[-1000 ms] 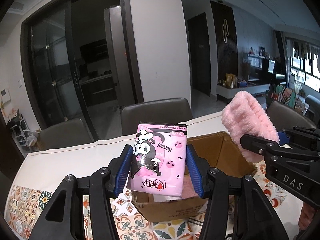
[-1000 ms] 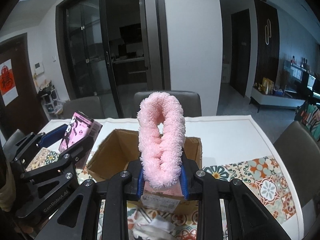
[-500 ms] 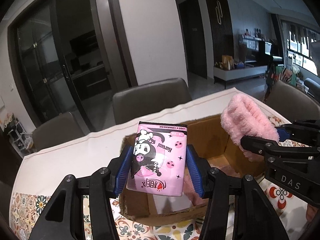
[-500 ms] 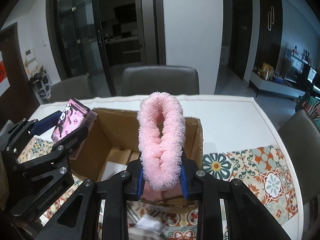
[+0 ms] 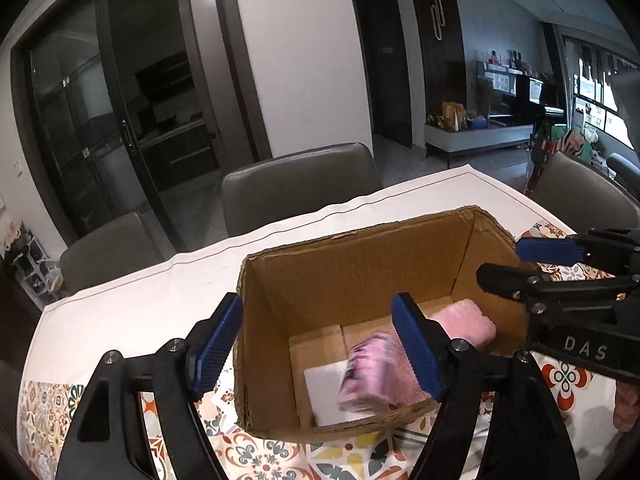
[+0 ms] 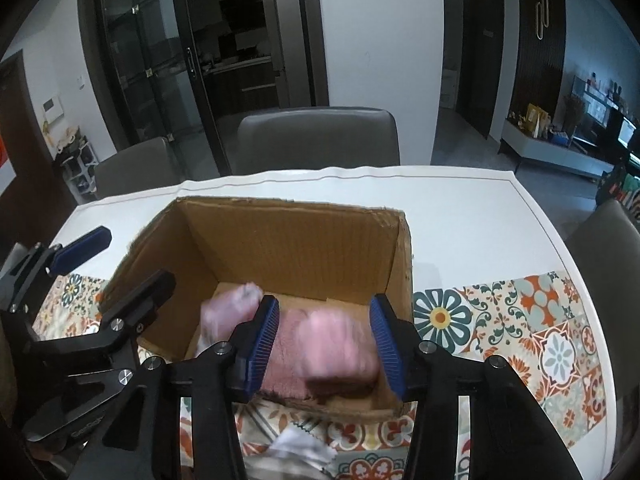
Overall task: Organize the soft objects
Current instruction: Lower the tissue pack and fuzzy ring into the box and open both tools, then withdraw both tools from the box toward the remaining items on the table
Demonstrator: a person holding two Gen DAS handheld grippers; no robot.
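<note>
An open cardboard box (image 5: 360, 238) (image 6: 280, 204) stands on the table. My left gripper (image 5: 316, 346) hangs over its near left corner, jaws opening and nothing between them. Just below it the pink tissue pack (image 5: 366, 376) (image 6: 228, 312) drops blurred inside the box. My right gripper (image 6: 324, 342) is over the box's near side, its jaws also opening. The fluffy pink headband (image 6: 340, 350) (image 5: 466, 320) lies blurred inside the box beneath them, free of the pads. Each gripper shows in the other's view: the right (image 5: 504, 262), the left (image 6: 136, 258).
A white flat item (image 5: 324, 382) and a darker pink cloth (image 6: 288, 364) lie on the box floor. The table (image 6: 460, 208) is white, with a patterned tile cloth (image 6: 552, 328) near me. Grey chairs (image 6: 320, 136) stand along its far and right sides. Crumpled white material (image 6: 300, 452) lies in front of the box.
Both grippers sank toward the box and spread their jaws. The tissue pack left the left gripper and the headband left the right one; both fell into the box.
</note>
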